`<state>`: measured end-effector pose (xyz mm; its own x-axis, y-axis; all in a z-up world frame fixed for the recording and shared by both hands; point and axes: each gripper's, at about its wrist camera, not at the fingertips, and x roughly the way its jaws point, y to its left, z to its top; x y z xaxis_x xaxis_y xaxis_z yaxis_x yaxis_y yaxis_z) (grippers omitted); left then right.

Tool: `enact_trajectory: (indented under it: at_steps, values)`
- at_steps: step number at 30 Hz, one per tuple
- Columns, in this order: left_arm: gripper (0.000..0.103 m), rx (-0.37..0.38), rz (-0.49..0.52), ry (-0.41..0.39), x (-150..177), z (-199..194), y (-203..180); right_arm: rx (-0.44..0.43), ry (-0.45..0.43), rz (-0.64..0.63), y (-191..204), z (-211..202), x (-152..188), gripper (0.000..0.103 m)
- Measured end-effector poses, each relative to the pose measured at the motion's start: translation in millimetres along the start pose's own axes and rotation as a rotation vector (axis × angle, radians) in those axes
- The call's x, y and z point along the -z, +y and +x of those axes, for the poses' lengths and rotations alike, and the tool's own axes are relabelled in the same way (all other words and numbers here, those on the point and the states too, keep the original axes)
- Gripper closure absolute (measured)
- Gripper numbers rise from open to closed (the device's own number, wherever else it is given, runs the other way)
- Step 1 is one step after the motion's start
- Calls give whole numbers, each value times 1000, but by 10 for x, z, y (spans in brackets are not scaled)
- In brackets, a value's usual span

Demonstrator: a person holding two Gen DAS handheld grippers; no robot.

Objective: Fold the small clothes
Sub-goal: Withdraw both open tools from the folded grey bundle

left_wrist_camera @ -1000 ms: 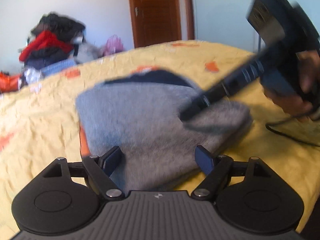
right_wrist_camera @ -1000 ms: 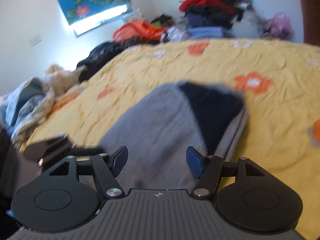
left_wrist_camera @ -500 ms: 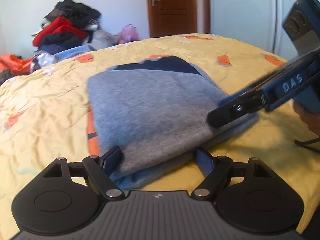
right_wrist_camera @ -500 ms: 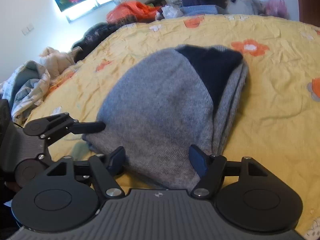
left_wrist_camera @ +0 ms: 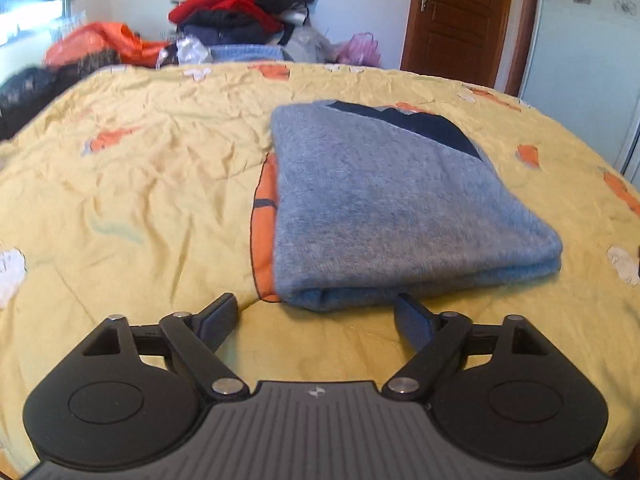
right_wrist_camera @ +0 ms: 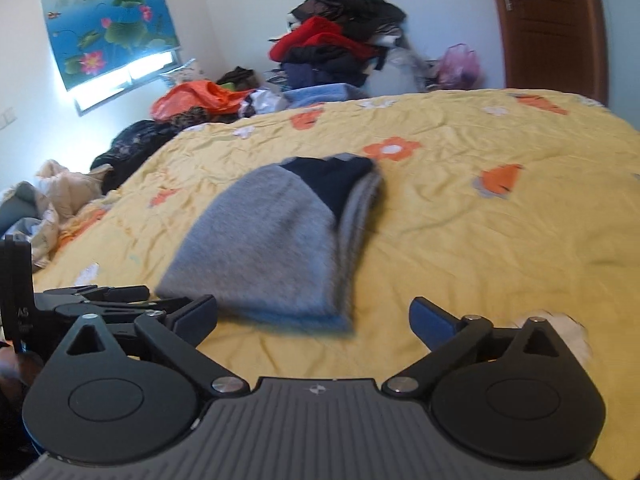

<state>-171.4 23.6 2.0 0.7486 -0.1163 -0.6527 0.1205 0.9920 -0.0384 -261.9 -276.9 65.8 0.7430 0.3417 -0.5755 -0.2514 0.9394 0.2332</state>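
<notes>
Two claws, both spread wide and pinching nothing. Folded grey sweater [left_wrist_camera: 396, 208] on the yellow bed [left_wrist_camera: 132, 184], just ahead of the left claw [left_wrist_camera: 316, 318], right fingertip [left_wrist_camera: 412, 312] at its near edge; touching or not, cannot tell. Orange print [left_wrist_camera: 266, 216] half hidden under its left side. Blurred near hem ahead of the right claw [right_wrist_camera: 312, 316]. Left of that claw, other gripper partly cut off. Far beyond: clothes pile [right_wrist_camera: 340, 52], brown door [left_wrist_camera: 460, 20].
</notes>
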Motion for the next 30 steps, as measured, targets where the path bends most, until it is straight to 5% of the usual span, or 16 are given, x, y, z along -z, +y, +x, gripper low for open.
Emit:
enact_trajectory:
  at_steps: [3, 8, 17, 30]
  values:
    - [4, -19, 39, -15, 59, 35, -107, 64, 35, 32, -92, 61, 137, 0]
    - [0, -25, 44, -48, 103, 37, -130, 171, 162, 118, -137, 461, 154, 0]
    - [0, -27, 42, -49, 111, 37, -133, 266, 156, -96, 240, 774, 193, 0]
    - [0, -56, 12, -6, 77, -12, -148, 281, 72, -79, 325, 860, 238, 0]
